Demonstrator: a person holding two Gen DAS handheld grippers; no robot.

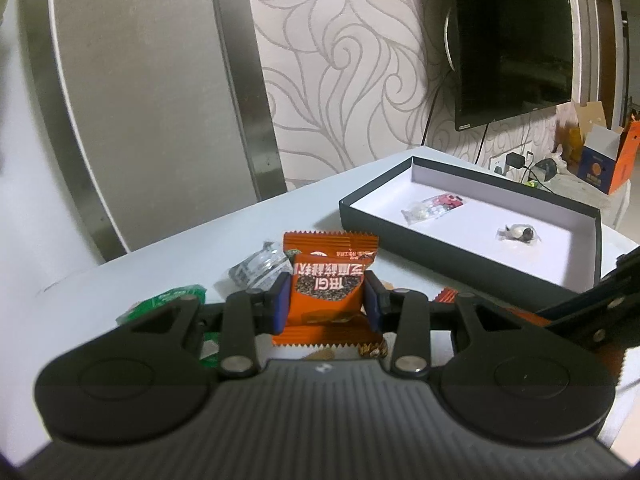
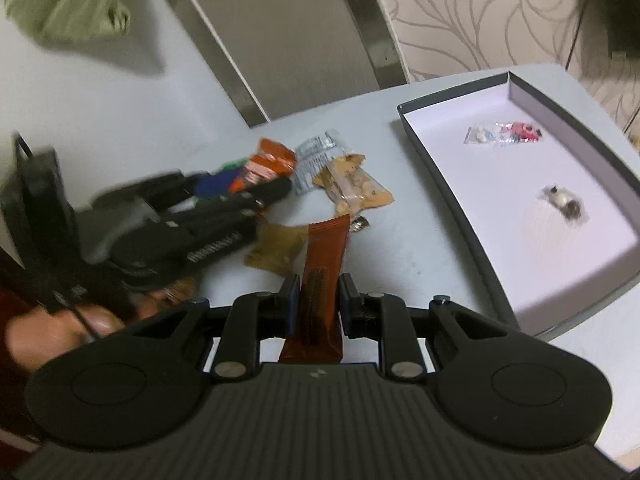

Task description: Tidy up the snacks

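My left gripper (image 1: 326, 298) is shut on an orange snack packet (image 1: 329, 280) and holds it above the white table. It also shows from the side in the right wrist view (image 2: 240, 184), still holding that packet (image 2: 272, 162). My right gripper (image 2: 319, 306) is shut on a long brown-orange snack bar (image 2: 322, 276), held edge-on above the table. A black box with a white inside (image 1: 576, 216) sits to the right and holds two small wrapped candies (image 1: 434, 206) (image 1: 518, 234). The box shows in the right wrist view too (image 2: 472, 184).
Loose snacks lie on the table: a clear silver packet (image 2: 316, 160), a tan nut packet (image 2: 354, 188), a brown packet (image 2: 276, 250), a green packet (image 1: 168, 300). A dark TV (image 1: 512, 40) hangs on the patterned wall. Cardboard boxes (image 1: 604, 156) stand far right.
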